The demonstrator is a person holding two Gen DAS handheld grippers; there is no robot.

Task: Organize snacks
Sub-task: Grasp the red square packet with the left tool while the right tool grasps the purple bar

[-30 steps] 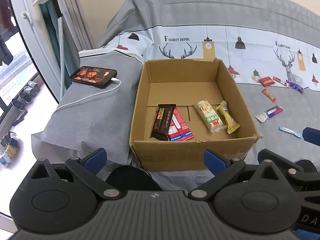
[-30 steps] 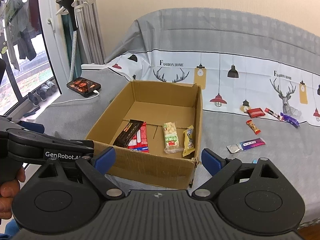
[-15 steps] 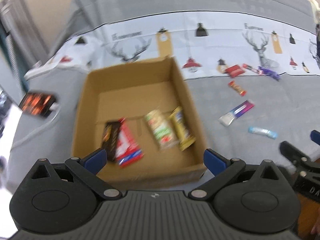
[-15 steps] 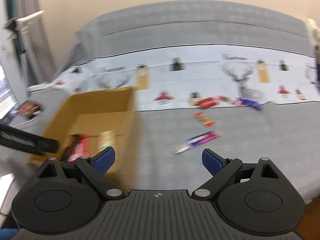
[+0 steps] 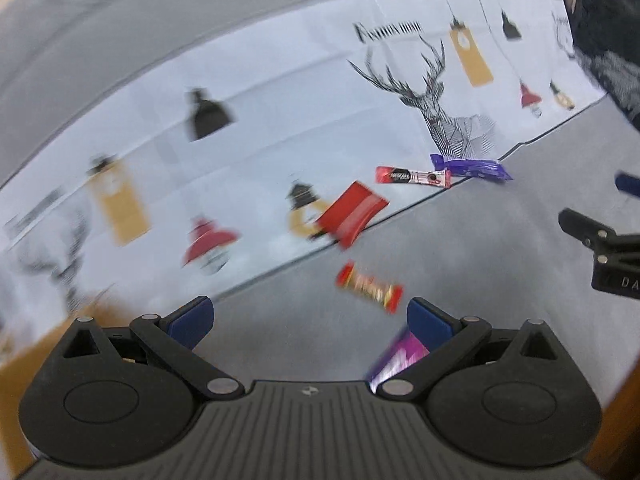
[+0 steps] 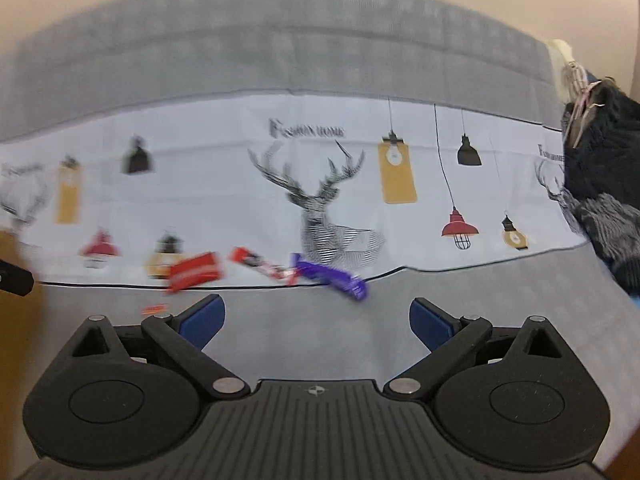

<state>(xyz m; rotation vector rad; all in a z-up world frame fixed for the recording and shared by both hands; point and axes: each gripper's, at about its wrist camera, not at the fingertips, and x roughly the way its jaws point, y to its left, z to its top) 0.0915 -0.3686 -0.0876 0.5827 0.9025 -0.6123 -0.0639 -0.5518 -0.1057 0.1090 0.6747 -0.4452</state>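
Loose snacks lie on the grey and white bedsheet (image 5: 460, 280). In the left wrist view my left gripper (image 5: 311, 320) is open and empty, just short of a red-gold bar (image 5: 370, 289). A purple-pink packet (image 5: 400, 356) lies partly hidden under its right finger. Farther off are a red packet (image 5: 352, 212), a red-white stick (image 5: 414, 177) and a purple wrapper (image 5: 472, 168). My right gripper (image 6: 316, 320) has its jaws opening with nothing between them, in front of the purple wrapper (image 6: 332, 280), the red-white stick (image 6: 262, 266) and the red packet (image 6: 196, 272).
The cardboard box (image 6: 12, 320) shows only as a brown blur at the left edge. A dark furry garment (image 6: 600, 184) lies on the bed at the right. The right gripper's fingers (image 5: 600, 240) reach into the left wrist view from the right.
Both views have swung right, from the cardboard box to the loose snacks on the sheet. The box has almost left both views. Both grippers stay open and empty.
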